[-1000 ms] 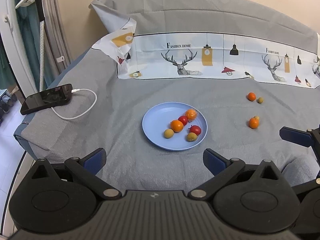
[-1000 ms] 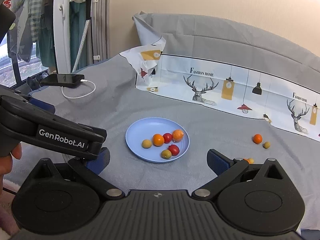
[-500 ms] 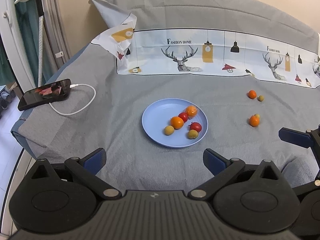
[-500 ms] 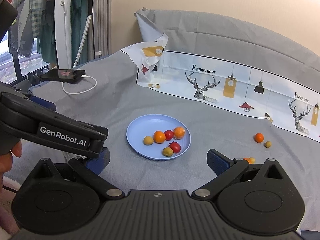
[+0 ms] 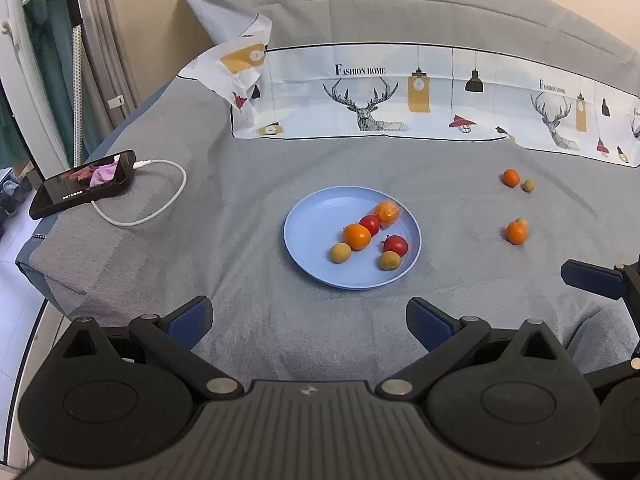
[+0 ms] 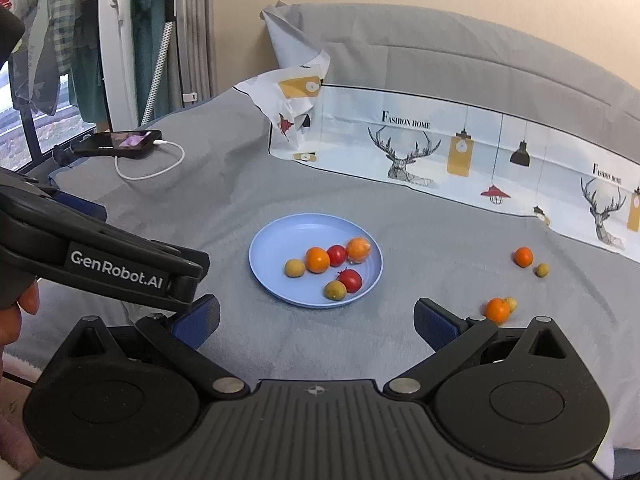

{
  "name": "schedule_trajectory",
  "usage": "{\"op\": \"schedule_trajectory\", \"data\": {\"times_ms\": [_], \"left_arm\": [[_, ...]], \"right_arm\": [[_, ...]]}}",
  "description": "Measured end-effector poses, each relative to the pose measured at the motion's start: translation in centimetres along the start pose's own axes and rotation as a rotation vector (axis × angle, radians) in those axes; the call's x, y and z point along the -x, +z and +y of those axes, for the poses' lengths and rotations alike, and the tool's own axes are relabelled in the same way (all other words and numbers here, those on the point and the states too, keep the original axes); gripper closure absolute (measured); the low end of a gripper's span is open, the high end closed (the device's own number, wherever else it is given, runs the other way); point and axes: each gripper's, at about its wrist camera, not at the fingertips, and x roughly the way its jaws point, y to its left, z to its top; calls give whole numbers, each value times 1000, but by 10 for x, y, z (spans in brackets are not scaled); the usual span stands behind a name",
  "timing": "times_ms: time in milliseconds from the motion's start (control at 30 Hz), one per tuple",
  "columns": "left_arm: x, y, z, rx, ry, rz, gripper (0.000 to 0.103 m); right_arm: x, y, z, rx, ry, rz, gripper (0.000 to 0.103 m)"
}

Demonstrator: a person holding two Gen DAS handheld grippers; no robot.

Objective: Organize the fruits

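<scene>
A blue plate (image 5: 316, 216) (image 6: 276, 240) lies on the grey bedspread and holds several small fruits: oranges, red ones and yellow-brown ones. To its right, loose on the cloth, lie an orange (image 5: 511, 178) (image 6: 523, 257) beside a small brown fruit (image 5: 529, 185) (image 6: 542, 269), and nearer, another orange (image 5: 515, 233) (image 6: 497, 309) touching a small yellowish fruit (image 5: 521, 222) (image 6: 511, 302). My left gripper (image 5: 308, 320) is open and empty, short of the plate. My right gripper (image 6: 316, 320) is open and empty, short of the plate too, its right finger close to the nearer orange.
A phone (image 5: 82, 184) (image 6: 120, 142) on a white charging cable (image 5: 160, 208) lies at the bed's left edge. A patterned sheet (image 5: 400, 96) (image 6: 460, 152) and grey pillow run along the back. A clothes rack (image 6: 120, 40) stands at left.
Both grippers have risen and tilted slightly, so the plate and fruits sit a little higher in view. No fruit has moved. Both grippers stay open.
</scene>
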Motion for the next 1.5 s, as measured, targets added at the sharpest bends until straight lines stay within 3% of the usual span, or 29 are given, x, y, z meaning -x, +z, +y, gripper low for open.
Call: {"op": "schedule_trajectory", "data": {"times_ms": [367, 533, 933, 1133, 1300, 1500], "left_arm": [[-19, 14, -13, -21, 10, 21, 0], [-34, 26, -23, -17, -17, 64, 0], [-58, 57, -47, -27, -14, 74, 0], [-74, 70, -54, -24, 7, 88, 0], [-94, 83, -64, -28, 22, 134, 0], [-118, 97, -84, -47, 37, 178, 0]], "right_arm": [[-15, -6, -27, -94, -23, 31, 1], [-22, -14, -47, -162, -55, 52, 1], [-42, -22, -104, -296, -151, 82, 1], [-58, -25, -143, -258, -315, 27, 1], [-95, -30, -206, -257, -447, 30, 1], [-158, -42, -262, -301, -495, 67, 1]]}}
